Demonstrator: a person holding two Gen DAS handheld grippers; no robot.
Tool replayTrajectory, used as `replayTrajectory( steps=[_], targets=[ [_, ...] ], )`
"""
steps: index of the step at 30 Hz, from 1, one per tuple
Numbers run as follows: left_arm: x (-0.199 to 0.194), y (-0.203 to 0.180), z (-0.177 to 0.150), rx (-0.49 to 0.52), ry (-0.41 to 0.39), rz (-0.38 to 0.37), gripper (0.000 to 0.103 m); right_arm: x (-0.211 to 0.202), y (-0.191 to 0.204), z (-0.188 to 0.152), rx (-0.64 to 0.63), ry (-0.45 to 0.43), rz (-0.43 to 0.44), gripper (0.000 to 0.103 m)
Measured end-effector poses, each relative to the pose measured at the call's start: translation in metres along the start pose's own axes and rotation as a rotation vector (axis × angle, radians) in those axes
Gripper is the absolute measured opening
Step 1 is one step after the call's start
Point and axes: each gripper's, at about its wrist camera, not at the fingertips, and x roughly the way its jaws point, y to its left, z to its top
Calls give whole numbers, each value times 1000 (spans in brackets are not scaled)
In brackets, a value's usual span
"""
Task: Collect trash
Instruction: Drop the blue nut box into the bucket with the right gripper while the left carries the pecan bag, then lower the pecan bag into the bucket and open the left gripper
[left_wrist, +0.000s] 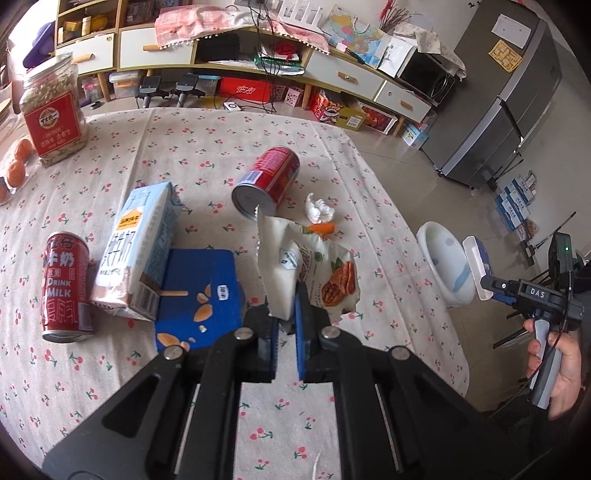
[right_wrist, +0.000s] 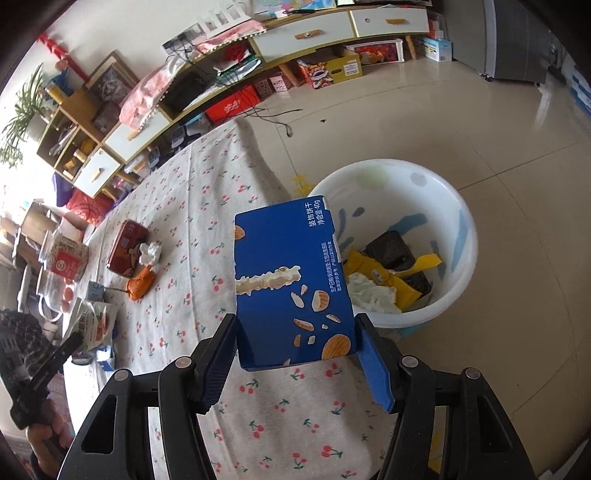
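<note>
My left gripper (left_wrist: 286, 325) is shut on a torn white snack wrapper (left_wrist: 314, 273) with nuts printed on it, lifted a little above the cherry-print tablecloth (left_wrist: 221, 133). My right gripper (right_wrist: 295, 332) is shut on a blue biscuit box (right_wrist: 291, 280), held near the table's edge beside a white bin (right_wrist: 458, 206) on the floor. In the left wrist view the right gripper (left_wrist: 489, 284) holds that box (left_wrist: 476, 266) edge-on in front of the bin (left_wrist: 447, 266). The bin holds a yellow wrapper (right_wrist: 384, 280), dark packets and tissue.
On the table lie a second blue box (left_wrist: 199, 299), a milk carton (left_wrist: 136, 254), an upright red can (left_wrist: 66, 284), a tipped red can (left_wrist: 269, 177), a crumpled tissue (left_wrist: 319, 210) and orange peel (left_wrist: 323, 228). A jar (left_wrist: 51, 110) and tangerines (left_wrist: 16, 170) stand far left.
</note>
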Motion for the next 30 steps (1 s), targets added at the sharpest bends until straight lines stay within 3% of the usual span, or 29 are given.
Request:
replayTrajectory(
  steps=[12, 21, 30],
  targets=[
    [41, -83, 7, 94, 43, -98, 8, 0, -82, 28, 164, -37, -82, 64],
    [69, -136, 9, 171, 66, -128, 8, 11, -89, 37, 181, -23, -46, 71],
    [94, -181, 11, 250, 84, -132, 8, -11, -100, 32, 187, -58, -65, 73]
  ],
)
